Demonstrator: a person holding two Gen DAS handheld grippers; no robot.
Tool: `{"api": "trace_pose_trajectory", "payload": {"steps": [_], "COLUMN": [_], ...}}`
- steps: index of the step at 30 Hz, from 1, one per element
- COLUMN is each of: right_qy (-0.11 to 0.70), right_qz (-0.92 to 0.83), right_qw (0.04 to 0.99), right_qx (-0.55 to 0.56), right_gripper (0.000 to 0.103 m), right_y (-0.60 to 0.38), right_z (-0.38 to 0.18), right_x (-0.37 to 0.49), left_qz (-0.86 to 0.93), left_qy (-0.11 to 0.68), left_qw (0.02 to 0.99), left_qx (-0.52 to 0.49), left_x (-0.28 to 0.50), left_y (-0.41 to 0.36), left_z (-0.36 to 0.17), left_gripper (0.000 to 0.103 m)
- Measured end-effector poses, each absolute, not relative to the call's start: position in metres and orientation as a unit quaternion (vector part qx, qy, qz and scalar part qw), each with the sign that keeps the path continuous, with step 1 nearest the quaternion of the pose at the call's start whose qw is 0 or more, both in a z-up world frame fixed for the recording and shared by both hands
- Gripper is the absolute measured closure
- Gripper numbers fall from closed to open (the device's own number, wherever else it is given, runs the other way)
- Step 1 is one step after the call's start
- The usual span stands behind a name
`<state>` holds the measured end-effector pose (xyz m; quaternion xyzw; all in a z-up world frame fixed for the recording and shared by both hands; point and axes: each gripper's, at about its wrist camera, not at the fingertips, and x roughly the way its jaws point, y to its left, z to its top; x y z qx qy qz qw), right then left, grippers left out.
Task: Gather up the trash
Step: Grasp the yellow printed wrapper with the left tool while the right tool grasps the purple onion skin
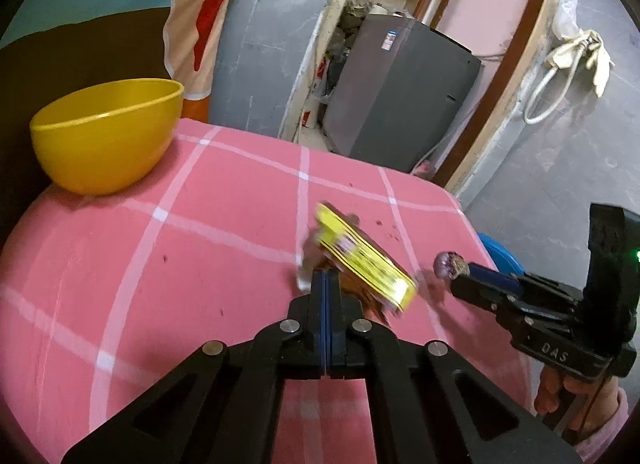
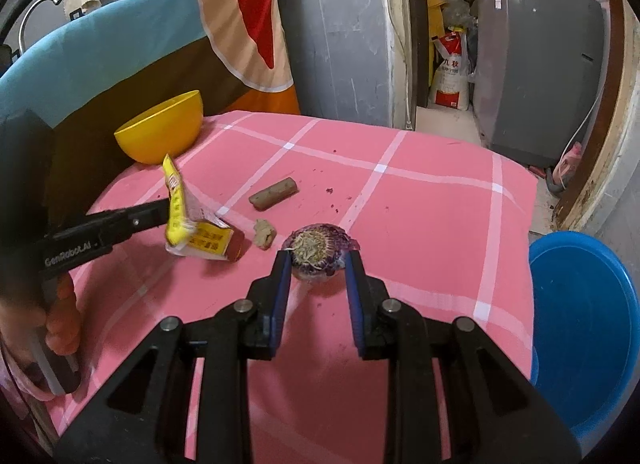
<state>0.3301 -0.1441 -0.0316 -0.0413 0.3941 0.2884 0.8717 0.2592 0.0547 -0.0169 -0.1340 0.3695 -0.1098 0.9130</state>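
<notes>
The right gripper (image 2: 318,264) clamped a purple onion end (image 2: 318,252) above the pink checked tablecloth (image 2: 420,216). Left of it, the left gripper (image 1: 326,284) pinched a yellow wrapper (image 1: 360,260). Farther off sat a yellow bowl (image 2: 160,132).

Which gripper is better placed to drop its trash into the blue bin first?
Right. The right gripper holds the onion end beside the blue bin; the left gripper, holding the yellow wrapper, is farther.

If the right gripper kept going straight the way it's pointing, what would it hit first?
The right gripper is already shut on the onion end. Straight ahead lies only bare pink tablecloth, so it would probably meet the cloth first; depth is hard to judge.
</notes>
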Motion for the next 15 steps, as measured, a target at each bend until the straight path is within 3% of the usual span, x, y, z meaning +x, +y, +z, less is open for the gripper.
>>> {"api": "trace_pose_trajectory", "payload": {"steps": [11,13,15], "right_qy": [0.395,0.393,0.392], "right_qz": [0.283,0.278,0.273], "right_qw": [0.874,0.876,0.878], "right_qx": [-0.032,-0.031,-0.027], "right_gripper": [0.077,0.077,0.077], "right_y": [-0.156,-0.158,-0.161], "right_z": [-0.034,-0.034,-0.035], "right_x": [0.315,0.315,0.315], "left_qz": [-0.111,-0.104,-0.102], "left_qy": [0.381,0.381,0.375], "left_qw": [0.909,0.911,0.913], "left_qx": [-0.124,-0.121,-0.125], "left_x": [0.248,0.253,0.256], "left_y": [0.05,0.048,0.046], "left_z": [-0.018,-0.016,-0.015], "left_gripper": [0.1,0.079,0.065]}}
